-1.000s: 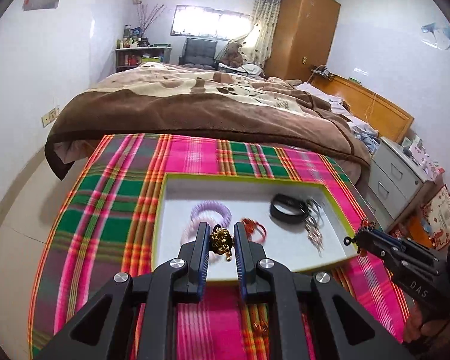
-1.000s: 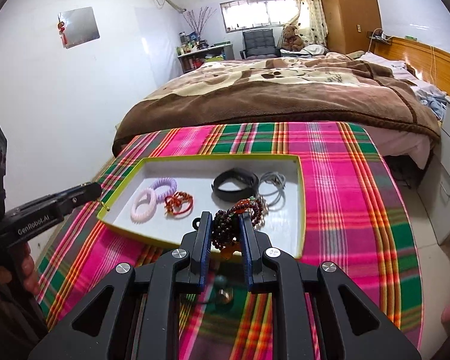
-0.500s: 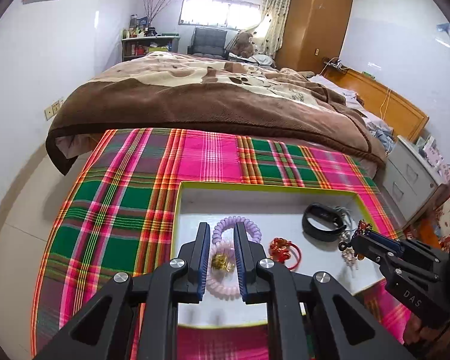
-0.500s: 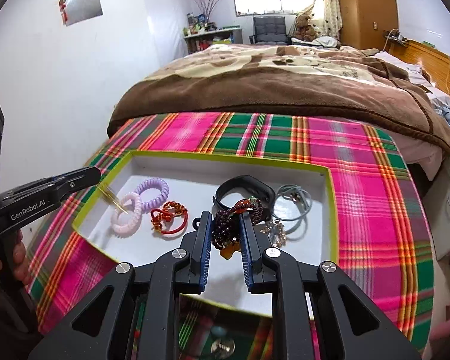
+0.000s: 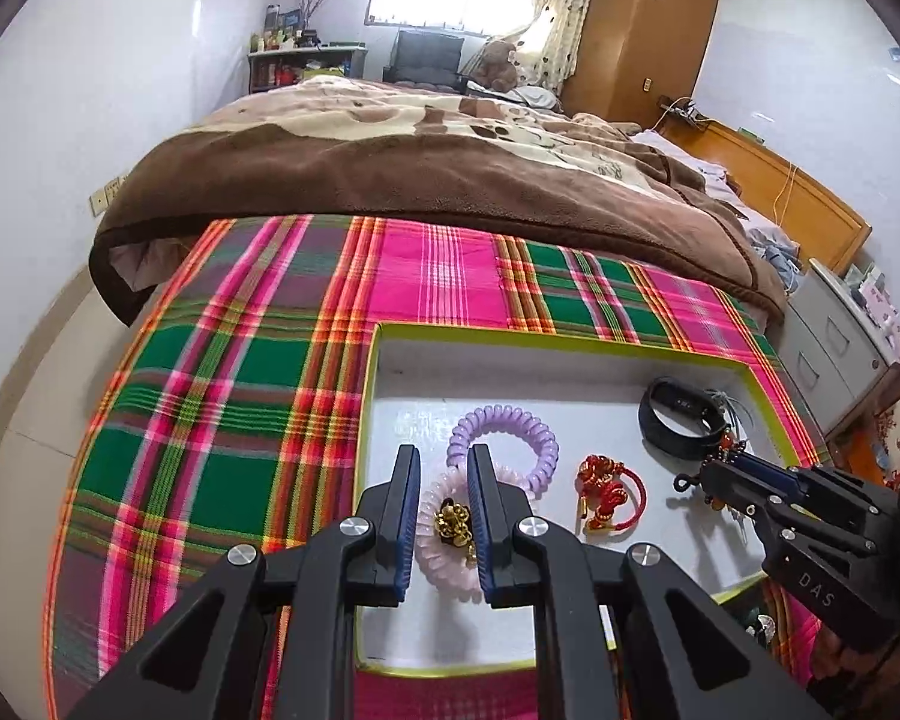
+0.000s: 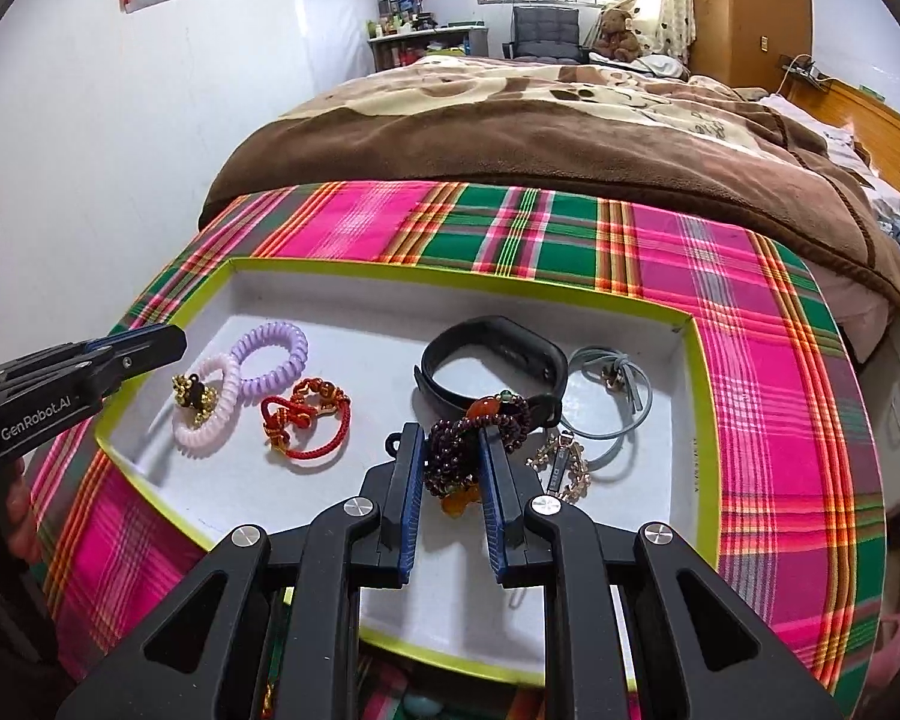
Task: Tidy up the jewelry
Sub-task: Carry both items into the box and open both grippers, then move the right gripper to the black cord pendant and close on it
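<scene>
On a plaid cloth (image 6: 750,324) by a bed, a white tray (image 6: 699,396) of jewelry. Over its left end, left tongs (image 5: 444,483) open, gold charm (image 5: 453,525) released onto a pink coil band (image 6: 210,414). Over the middle, right tongs (image 6: 450,450) clamped on a dark bead bracelet (image 6: 450,456). Probably light, limp, slippery; best pinched across bunched strands.

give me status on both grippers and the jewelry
Left hand-held gripper open over gold charm, charm lying in pink coil tie in tray. Right hand-held gripper shut on bead bracelet, above tray. Nothing in the way.
</scene>
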`<state>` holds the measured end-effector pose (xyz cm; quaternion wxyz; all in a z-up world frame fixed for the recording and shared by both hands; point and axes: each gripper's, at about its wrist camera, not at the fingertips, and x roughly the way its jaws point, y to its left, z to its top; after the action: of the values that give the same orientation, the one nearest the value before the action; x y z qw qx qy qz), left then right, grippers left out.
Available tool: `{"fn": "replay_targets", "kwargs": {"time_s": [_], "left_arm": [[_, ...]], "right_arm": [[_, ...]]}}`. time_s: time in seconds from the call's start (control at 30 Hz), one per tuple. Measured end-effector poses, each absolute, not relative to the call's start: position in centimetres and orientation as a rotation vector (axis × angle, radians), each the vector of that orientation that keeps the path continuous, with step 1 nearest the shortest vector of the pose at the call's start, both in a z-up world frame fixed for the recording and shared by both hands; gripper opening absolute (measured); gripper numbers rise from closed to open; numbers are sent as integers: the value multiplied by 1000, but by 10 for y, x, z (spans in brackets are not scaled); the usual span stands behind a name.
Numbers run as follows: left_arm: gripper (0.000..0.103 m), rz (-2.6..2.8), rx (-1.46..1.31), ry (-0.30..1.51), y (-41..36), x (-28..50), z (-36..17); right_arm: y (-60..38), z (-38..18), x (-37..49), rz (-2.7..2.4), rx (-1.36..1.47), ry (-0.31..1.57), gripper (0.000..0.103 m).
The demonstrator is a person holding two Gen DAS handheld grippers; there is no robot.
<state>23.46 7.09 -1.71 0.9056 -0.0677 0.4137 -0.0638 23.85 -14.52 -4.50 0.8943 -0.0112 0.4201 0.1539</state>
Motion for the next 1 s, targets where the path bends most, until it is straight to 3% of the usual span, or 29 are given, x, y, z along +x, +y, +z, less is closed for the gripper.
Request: {"fn": "replay_targets", "kwargs": {"time_s": [0.37,0.53,0.6,0.63,0.8,0.93,1.0], "left_arm": [[16,-142,-142,866,67,232,-18],[17,-134,-145,856,69,225,-15],[19,-137,-157,851,70,222,-13],[22,-135,-161,847,71,220,-12],[26,-151,-163,834,71,208,-5],[38,-158,-137,809,64,191,3],[38,-177,-153,802,62,182,6]], "right_arm": [[-145,-48,240,311,-30,881,19],[-147,-47,239,302,-29,876,24],[-149,-46,236,304,-27,874,38],[-151,-44,235,307,-19,868,40],[-154,-37,226,314,-4,848,40],[-160,-31,211,319,16,824,40],[-164,-27,205,317,22,815,41]]}}
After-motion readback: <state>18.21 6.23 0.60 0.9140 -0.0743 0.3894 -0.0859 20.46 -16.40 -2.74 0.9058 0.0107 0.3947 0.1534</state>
